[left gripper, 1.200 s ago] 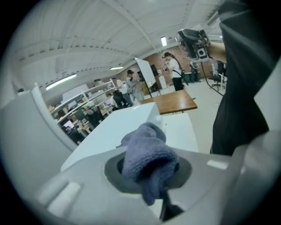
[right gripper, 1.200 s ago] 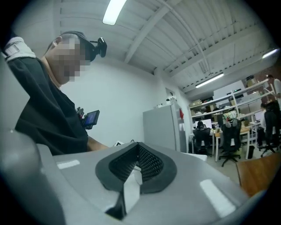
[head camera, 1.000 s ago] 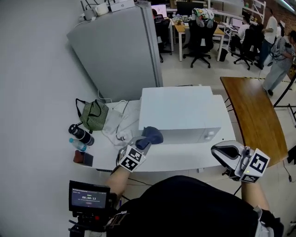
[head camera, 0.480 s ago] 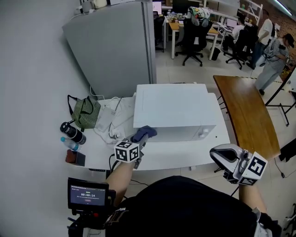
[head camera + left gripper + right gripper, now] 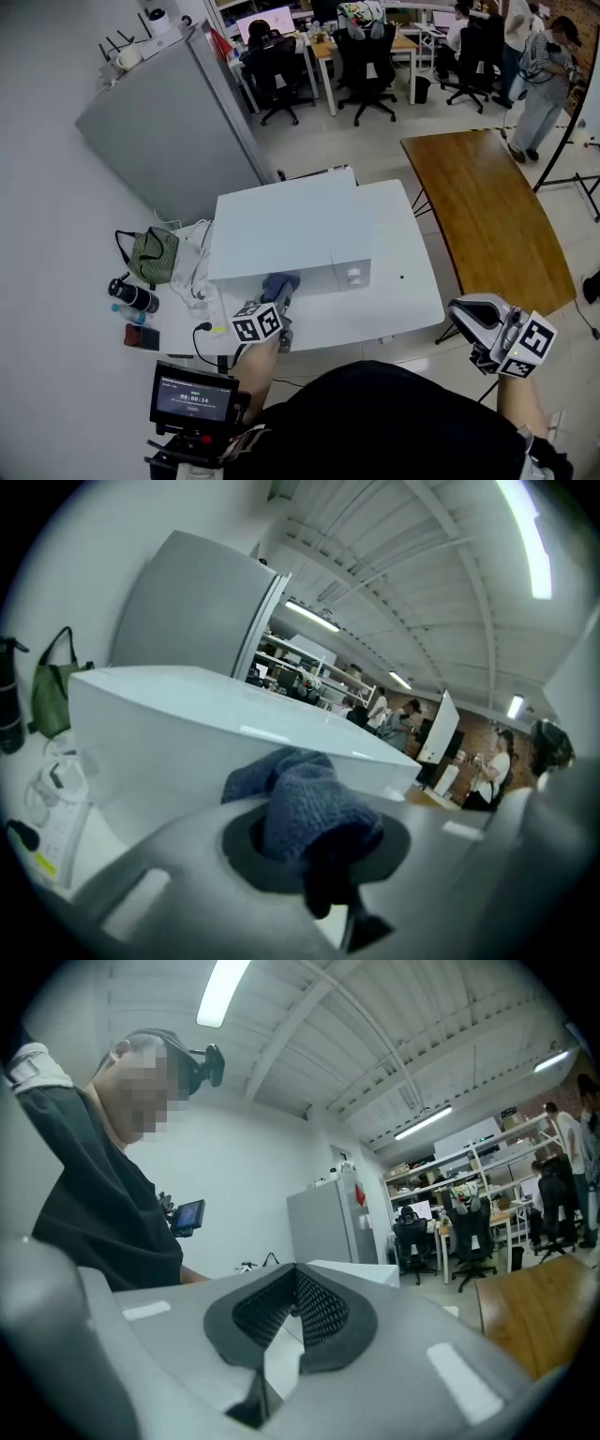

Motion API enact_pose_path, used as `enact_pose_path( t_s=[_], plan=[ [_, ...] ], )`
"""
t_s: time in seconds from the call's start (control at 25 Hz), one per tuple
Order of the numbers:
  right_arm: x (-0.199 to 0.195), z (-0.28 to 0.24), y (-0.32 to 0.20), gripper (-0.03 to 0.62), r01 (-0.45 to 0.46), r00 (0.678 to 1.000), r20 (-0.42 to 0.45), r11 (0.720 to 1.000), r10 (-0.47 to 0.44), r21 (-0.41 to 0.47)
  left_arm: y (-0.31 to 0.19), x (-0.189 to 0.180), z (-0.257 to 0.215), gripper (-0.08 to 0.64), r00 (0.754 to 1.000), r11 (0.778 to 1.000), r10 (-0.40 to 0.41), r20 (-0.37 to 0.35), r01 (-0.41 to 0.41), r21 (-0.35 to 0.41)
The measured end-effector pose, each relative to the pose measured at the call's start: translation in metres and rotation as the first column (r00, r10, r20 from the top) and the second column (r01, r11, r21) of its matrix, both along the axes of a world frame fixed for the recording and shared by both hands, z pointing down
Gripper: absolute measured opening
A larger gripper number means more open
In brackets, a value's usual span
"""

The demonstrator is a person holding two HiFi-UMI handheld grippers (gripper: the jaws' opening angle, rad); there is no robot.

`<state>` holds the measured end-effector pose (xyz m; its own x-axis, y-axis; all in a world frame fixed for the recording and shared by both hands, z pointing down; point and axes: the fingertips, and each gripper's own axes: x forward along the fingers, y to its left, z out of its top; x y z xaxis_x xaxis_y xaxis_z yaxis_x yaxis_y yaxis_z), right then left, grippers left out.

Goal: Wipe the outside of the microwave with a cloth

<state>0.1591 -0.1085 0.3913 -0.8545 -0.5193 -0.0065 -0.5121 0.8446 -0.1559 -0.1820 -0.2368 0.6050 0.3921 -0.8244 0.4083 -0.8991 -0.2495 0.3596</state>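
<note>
Clothing: black top (image 5: 375, 422).
Left hand-held gripper (image 5: 279, 300): grey shell, black-and-white marker cube (image 5: 256, 323).
Right hand-held gripper (image 5: 472, 319): matching grey shell, dark textured pads (image 5: 323, 1312).

Bare tabletop (image 5: 412, 291) lies right of the microwave (image 5: 281, 234); bag (image 5: 148, 255) and seemingly cables (image 5: 192, 281) crowd its left.

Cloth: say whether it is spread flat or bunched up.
Bunched up: the left gripper view shows the cloth as a crumpled wad clamped in the left hand-held gripper, at the microwave.
</note>
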Motion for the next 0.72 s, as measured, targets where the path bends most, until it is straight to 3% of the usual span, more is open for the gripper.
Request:
enact_pose_path(
  t_s=[0.12, 0.32, 0.44, 0.56, 0.72],
  plan=[
    [0.034, 0.004, -0.005, 0.005, -0.002, 1.000, 0.022, 1.000, 0.002, -0.005, -0.002, 0.065, -0.002, 0.057, 0.994, 0.994, 0.105, 0.025, -0.105, -0.005],
    [0.071, 0.001, -0.004, 0.005, -0.023, 0.999, 0.043, 1.000, 0.023, 0.013, -0.014, 0.176, -0.015, 0.058, 0.953, 0.956, 0.292, 0.081, -0.292, -0.006],
    [0.086, 0.001, -0.001, 0.005, -0.051, 0.998, 0.045, 0.999, 0.050, 0.013, -0.012, 0.211, -0.020, 0.058, 0.922, 0.926, 0.374, 0.105, -0.377, 0.008],
    [0.090, -0.002, 0.001, 0.005, -0.069, 0.997, 0.038, 0.997, 0.068, 0.017, -0.014, 0.243, -0.023, 0.058, 0.893, 0.895, 0.443, 0.074, -0.445, 0.014],
    [0.062, -0.011, 0.006, 0.005, -0.066, 0.998, 0.022, 0.997, 0.066, 0.033, -0.005, 0.244, -0.029, 0.058, 0.864, 0.864, 0.502, 0.036, -0.503, 0.039]
  ],
)
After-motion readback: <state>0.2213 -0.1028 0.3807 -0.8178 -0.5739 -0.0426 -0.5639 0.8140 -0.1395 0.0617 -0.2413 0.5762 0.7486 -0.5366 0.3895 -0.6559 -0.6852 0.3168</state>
